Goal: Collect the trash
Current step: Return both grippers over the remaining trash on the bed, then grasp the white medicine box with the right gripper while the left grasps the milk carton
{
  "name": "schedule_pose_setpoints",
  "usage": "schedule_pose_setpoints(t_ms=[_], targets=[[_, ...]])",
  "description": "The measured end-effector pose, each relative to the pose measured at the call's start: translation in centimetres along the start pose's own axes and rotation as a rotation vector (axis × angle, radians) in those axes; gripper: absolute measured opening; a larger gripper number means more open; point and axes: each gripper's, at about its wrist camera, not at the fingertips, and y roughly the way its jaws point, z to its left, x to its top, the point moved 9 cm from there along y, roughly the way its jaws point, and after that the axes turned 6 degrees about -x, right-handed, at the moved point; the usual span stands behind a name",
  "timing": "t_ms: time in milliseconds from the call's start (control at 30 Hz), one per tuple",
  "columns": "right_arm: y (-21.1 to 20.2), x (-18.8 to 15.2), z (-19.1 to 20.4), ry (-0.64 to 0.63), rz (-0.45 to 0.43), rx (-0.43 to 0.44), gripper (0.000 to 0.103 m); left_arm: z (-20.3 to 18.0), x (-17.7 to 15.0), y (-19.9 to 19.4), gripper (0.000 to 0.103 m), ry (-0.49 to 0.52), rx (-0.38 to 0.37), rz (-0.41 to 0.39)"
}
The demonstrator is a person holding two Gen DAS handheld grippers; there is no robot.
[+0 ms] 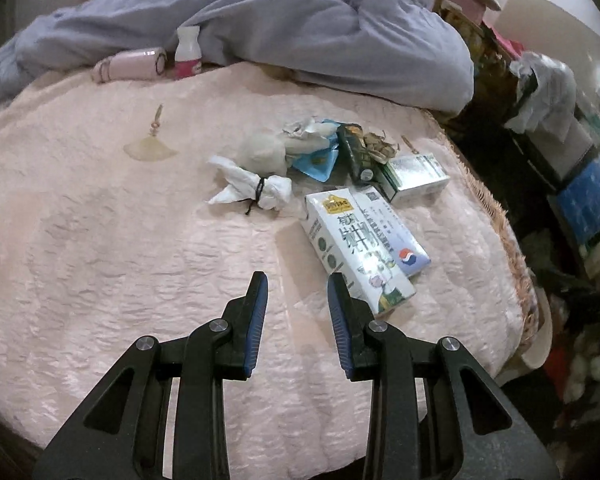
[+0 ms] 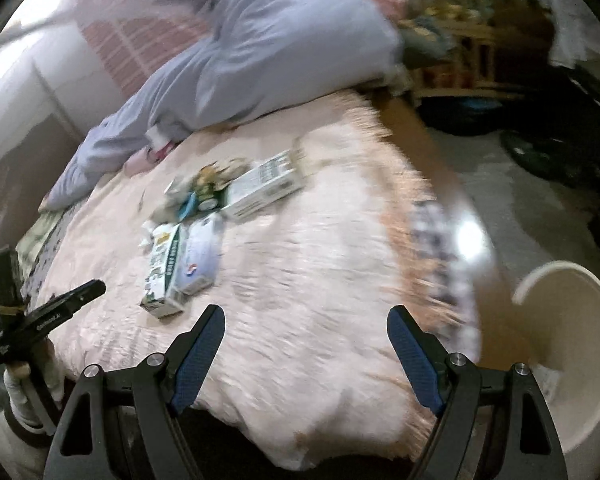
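Pink bed point(image 1: 100, 240) strewn with trash pile point(image 1: 324, 152); left gripper point(image 1: 296, 284) narrow, empty, nearing milk carton point(image 1: 352, 248); right gripper point(image 2: 304, 320) wide, empty, beside bin point(image 2: 580, 344).

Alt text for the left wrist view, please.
The empty left tool hangs, jaws apart, over a pink bedspread just short of a white carton. Beyond lie tied tissue, wrappers, a green box and a grey duvet.

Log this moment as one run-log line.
task: collect trash | left gripper: open, empty, near carton | right gripper: open, empty | trash pile: on bed | bin: beside bed
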Motion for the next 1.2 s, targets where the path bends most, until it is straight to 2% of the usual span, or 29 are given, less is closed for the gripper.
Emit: schedule_pose_setpoints(t_ms=[200,467,633,667,700,733,767,800,867,967,1067,1200], targets=[[6.2,1.3,5.4,-0.115,0.089,0.020,0.081,-0.9,0.7,1.4,0.029,-0.025,-0.038,0.012],[13.0,2.5,11.1,-0.255,0.158,0.005,0.081,1.8,0.6,1.3,0.029,-0.062,0.005,0.025],[15.9,3.0,13.5,-0.333,0.176,-0.037,0.081,2.1,0.8,1.5,0.030,-0.082,-0.005,0.030],[16.3,3.1,13.7,-0.346,0.171,-0.057,0.080,1.9,0.9,1.7,0.030,-0.082,-0.014,0.031],[16.7,3.3,13.9,-0.364,0.161,-0.073,0.072,1.6,1.0,1.8,0.031,-0.082,-0.020,0.032],[16.8,3.5,13.8,-0.382,0.151,-0.089,0.066,1.2,1.2,2.0,0.033,-0.083,-0.031,0.034],[16.7,3.6,13.7,-0.393,0.144,-0.102,0.052,0.7,1.3,2.2,0.040,-0.086,-0.047,0.035],[16.3,3.6,13.4,-0.399,0.138,-0.105,0.048,0.3,1.5,2.4,0.045,-0.090,-0.063,0.035],[15.1,3.3,12.0,-0.380,0.155,-0.077,0.048,-1.0,1.8,3.2,0.048,-0.091,-0.093,0.038],[13.2,2.6,9.7,-0.383,0.156,-0.086,0.048,-2.6,2.3,4.6,0.050,-0.056,-0.081,0.043],[11.2,1.6,7.4,-0.380,0.159,-0.097,0.048,-3.4,2.4,6.4,0.050,-0.014,-0.026,0.060],[9.6,0.9,5.5,-0.349,0.155,-0.095,0.048,-3.4,3.1,7.8,0.052,0.059,0.102,0.028]])
